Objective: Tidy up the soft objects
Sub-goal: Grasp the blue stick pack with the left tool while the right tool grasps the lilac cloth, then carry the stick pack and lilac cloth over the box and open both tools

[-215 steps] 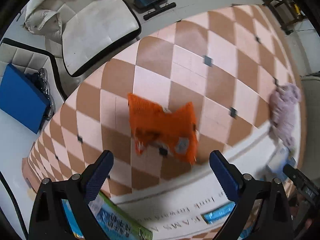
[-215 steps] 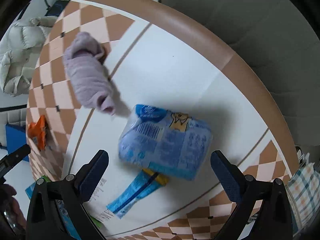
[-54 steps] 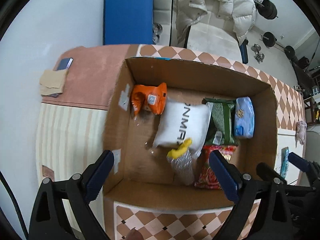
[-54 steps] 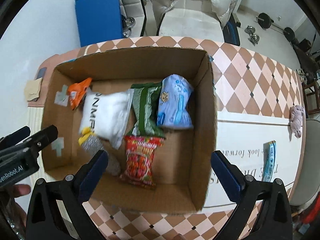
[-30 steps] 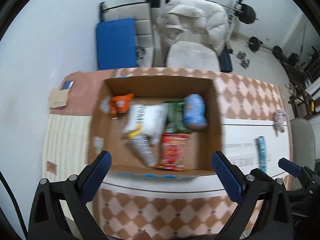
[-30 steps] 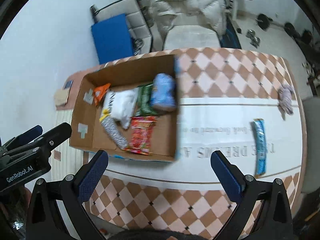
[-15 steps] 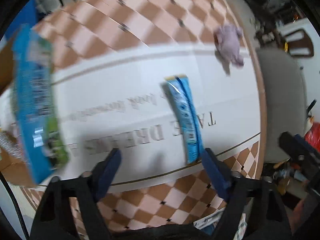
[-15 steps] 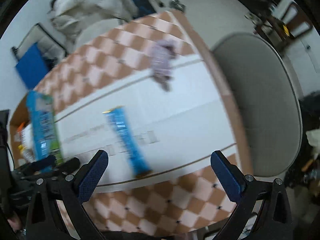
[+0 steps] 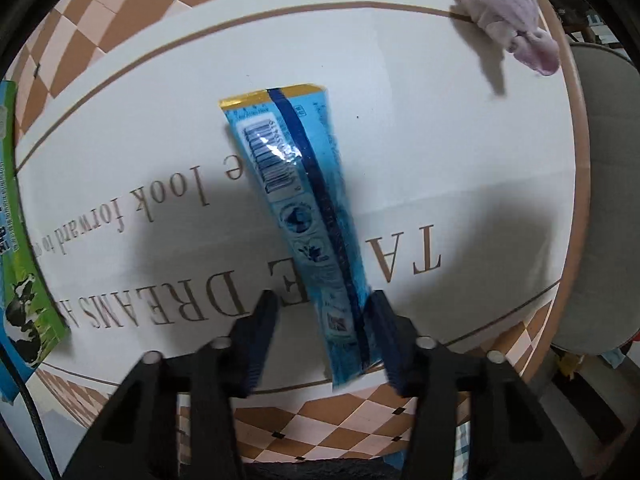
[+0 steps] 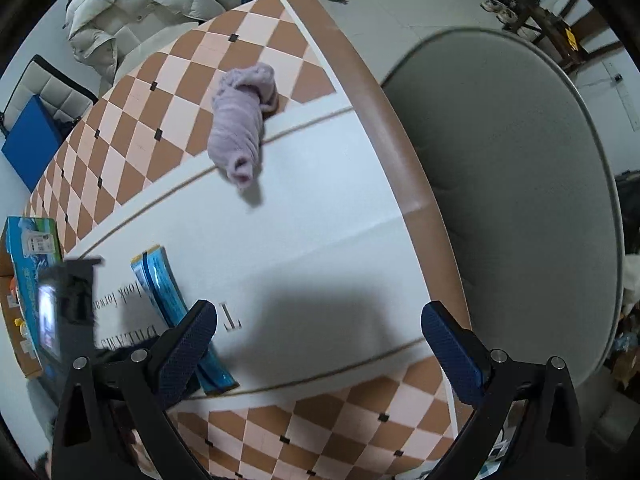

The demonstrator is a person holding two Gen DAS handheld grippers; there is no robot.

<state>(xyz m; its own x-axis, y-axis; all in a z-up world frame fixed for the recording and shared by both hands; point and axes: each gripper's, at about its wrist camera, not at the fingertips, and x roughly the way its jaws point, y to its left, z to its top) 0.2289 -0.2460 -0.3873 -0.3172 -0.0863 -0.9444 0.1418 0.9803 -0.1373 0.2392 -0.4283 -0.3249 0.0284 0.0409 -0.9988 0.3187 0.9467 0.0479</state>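
A long blue snack packet [image 9: 304,216] lies flat on the white printed part of the tablecloth [image 9: 420,120]. My left gripper [image 9: 322,316] points down over its near end with the jaws closing. The packet's end sits between the fingers, the right pad [image 9: 380,320] at its edge and the left one a gap away. A rolled lilac cloth [image 9: 508,12] lies at the far right corner. My right gripper [image 10: 324,340] hangs open over bare white cloth, the packet [image 10: 164,284] to its left and the lilac cloth [image 10: 244,120] further away.
A green-and-blue carton [image 9: 20,260] stands at the left, with the cardboard box's edge [image 10: 24,356] beside it. A grey padded chair [image 10: 520,184] is close against the table's right edge. White coat and blue pad lie beyond the table.
Both views swung from the cardboard box to the table's right end and dropped lower. The left gripper came down over the blue packet and its jaws narrowed. The right gripper stayed open.
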